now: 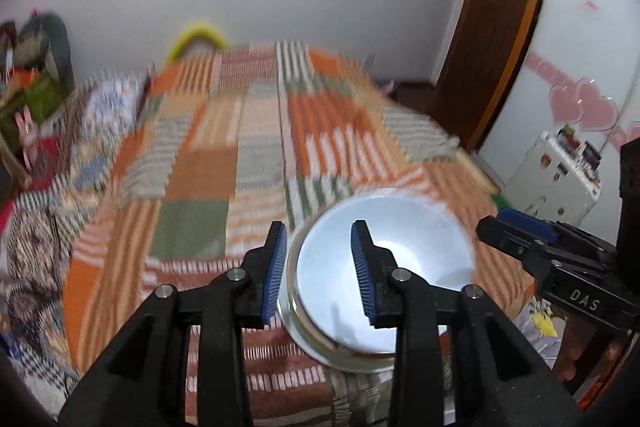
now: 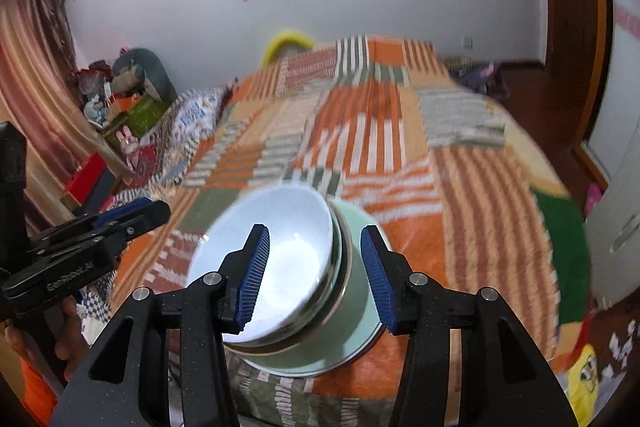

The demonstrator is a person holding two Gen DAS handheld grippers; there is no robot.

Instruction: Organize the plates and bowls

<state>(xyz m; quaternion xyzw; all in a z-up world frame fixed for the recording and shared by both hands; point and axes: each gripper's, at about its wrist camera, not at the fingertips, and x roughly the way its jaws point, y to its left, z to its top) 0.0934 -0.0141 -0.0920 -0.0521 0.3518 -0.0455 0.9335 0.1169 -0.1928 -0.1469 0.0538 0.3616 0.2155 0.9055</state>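
A white bowl (image 1: 404,259) sits nested on top of a small stack on the patchwork bed cover (image 1: 208,155). In the right wrist view the white bowl (image 2: 280,251) leans left inside a silver-rimmed dish, over a pale green dish (image 2: 356,311). My left gripper (image 1: 320,267) hovers open over the stack's left rim, and its blue pads (image 1: 276,267) do not touch it. My right gripper (image 2: 316,275) is open too and straddles the stack's right side without contact. Each gripper shows at the edge of the other's view: right gripper (image 1: 516,227), left gripper (image 2: 132,215).
The stack stands near the bed's front edge. Pillows (image 2: 192,119) lie at the bed's left, with cluttered shelves and toys (image 2: 128,115) beyond. A wooden door frame (image 1: 492,39) and a white cabinet (image 1: 560,179) are on the right. A person's hand (image 2: 68,327) holds the left gripper.
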